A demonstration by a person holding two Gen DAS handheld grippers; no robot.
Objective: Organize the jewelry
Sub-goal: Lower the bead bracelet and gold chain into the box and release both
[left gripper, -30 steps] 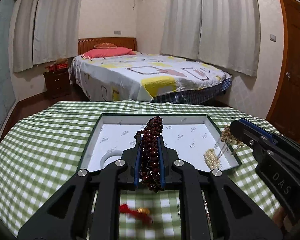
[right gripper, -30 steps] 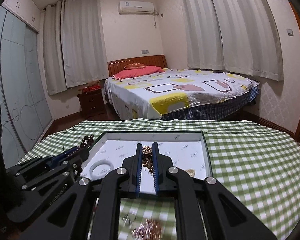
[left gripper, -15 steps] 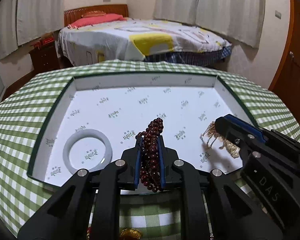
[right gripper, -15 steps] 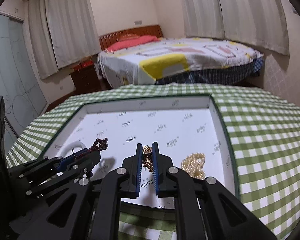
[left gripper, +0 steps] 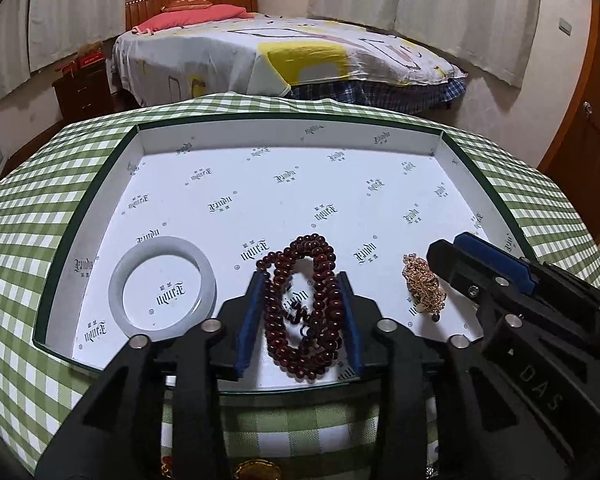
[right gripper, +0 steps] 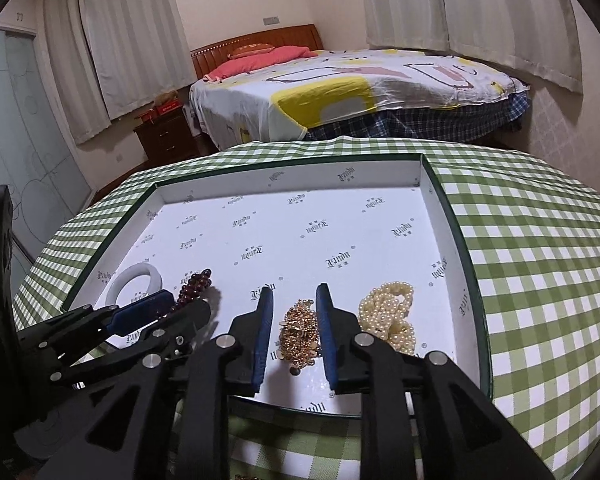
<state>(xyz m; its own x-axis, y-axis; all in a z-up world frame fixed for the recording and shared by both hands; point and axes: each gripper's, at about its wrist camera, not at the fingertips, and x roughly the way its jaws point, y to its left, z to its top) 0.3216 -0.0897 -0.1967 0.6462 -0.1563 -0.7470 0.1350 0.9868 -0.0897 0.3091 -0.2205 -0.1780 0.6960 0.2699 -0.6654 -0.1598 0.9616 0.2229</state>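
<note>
Both grippers low over tray (left gripper: 100,184), jaws released, straddling red beads (left gripper: 304,304), gold chain (right gripper: 300,330).

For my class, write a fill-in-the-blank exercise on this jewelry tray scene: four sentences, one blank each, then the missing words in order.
1. The dark red bead bracelet lies between the open fingers of the ______ gripper.
2. The gold chain lies between the fingers of the right gripper, whose jaws are ______.
3. The white bangle lies flat inside the ______.
4. To the right of the gold chain lies a heap of cream ______.

Missing words: left; open; tray; pearls
</note>
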